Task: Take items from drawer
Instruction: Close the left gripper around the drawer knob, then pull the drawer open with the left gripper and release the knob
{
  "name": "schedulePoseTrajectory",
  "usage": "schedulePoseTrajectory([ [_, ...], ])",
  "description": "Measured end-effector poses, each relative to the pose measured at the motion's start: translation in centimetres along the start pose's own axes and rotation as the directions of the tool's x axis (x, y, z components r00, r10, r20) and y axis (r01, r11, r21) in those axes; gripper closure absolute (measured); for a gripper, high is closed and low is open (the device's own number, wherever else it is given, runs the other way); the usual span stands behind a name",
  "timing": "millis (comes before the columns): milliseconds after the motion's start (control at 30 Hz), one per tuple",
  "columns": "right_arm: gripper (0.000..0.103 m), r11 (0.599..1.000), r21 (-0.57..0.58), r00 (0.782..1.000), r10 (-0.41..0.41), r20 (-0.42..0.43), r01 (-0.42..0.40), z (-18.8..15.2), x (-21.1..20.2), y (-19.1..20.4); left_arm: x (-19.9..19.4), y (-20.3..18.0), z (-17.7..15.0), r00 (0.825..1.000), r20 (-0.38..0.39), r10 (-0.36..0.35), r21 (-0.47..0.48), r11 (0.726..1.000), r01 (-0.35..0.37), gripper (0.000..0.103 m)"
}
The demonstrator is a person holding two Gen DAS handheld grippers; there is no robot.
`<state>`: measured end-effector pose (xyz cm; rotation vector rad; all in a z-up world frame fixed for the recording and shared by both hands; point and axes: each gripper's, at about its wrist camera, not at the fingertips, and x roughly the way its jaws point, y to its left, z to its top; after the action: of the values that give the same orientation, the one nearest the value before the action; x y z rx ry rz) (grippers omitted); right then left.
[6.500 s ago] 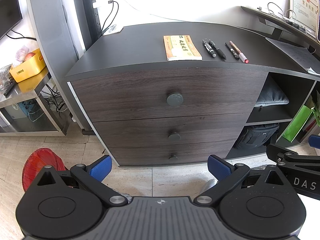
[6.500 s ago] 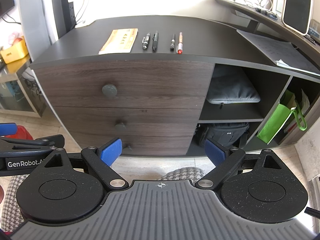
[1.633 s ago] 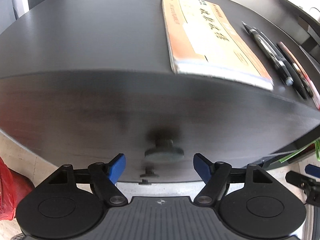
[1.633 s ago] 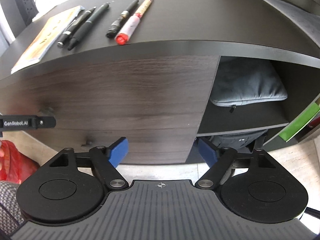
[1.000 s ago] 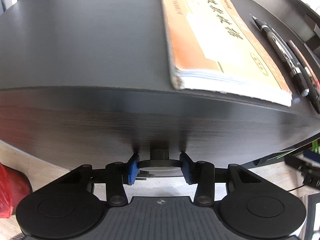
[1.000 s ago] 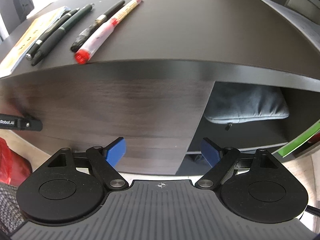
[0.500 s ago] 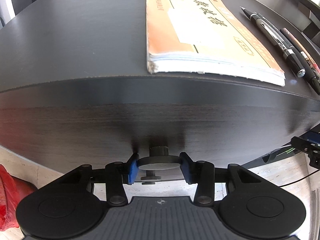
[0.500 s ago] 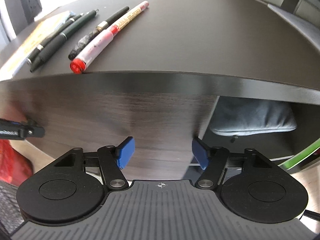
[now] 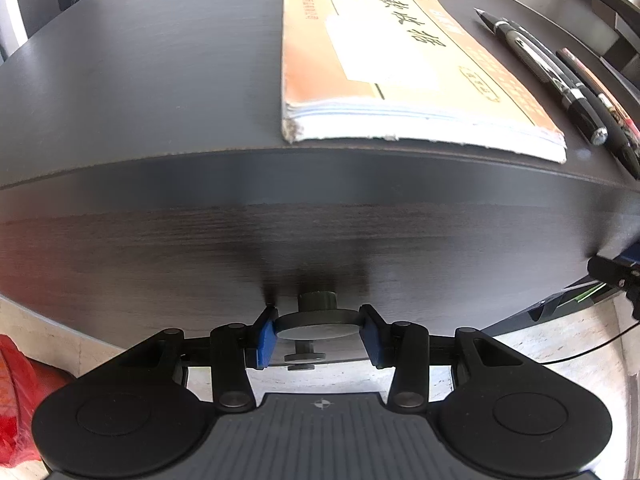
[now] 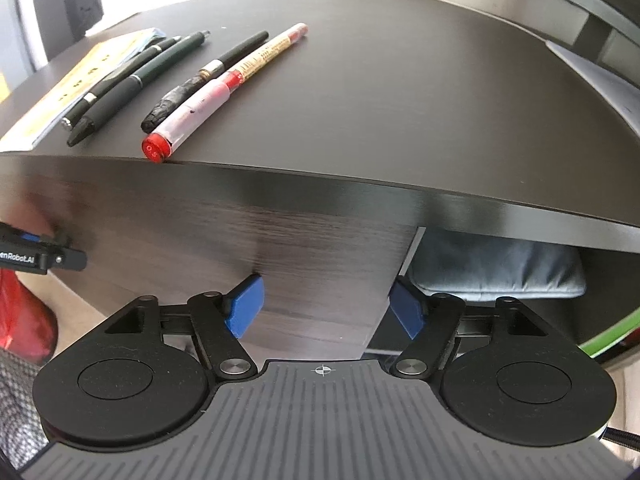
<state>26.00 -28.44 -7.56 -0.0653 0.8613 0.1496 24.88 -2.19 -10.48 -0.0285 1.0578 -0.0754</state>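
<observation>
Notebook [image 9: 404,64]: one. Pens [image 10: 132,80]: four, three dark, one red-capped [image 10: 208,104]. Knobs [image 9: 318,322]: three, lowest possibly hidden partly. Grippers [image 10: 326,306]: two. Cushion [image 10: 496,270]: one.

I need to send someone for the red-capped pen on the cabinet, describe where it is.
On the dark cabinet top, past the orange booklet, lies a row of pens. Take the rightmost, the red-capped pen: clear barrel, red end at the front edge, unlike its black neighbours.

Bright daylight, blown-out background, fisheye bending, sharp
</observation>
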Motion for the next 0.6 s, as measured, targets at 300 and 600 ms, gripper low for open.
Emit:
schedulePoseTrajectory([
  [300, 0.035, 1.0, -0.001, 0.999, 0.025, -0.02, -0.025, 0.5, -0.8, -0.4, -0.2, -0.7, -2.2, 1.0, 0.014, 0.002, 0.043, 0.999, -0.003, 0.062],
  [600, 0.035, 1.0, -0.022, 0.999, 0.011, -0.039, -0.012, -0.4, -1.7, 0.6, -1.0, -1.7, -5.0, 1.0, 0.02, 0.006, 0.081, 0.997, -0.008, 0.062],
])
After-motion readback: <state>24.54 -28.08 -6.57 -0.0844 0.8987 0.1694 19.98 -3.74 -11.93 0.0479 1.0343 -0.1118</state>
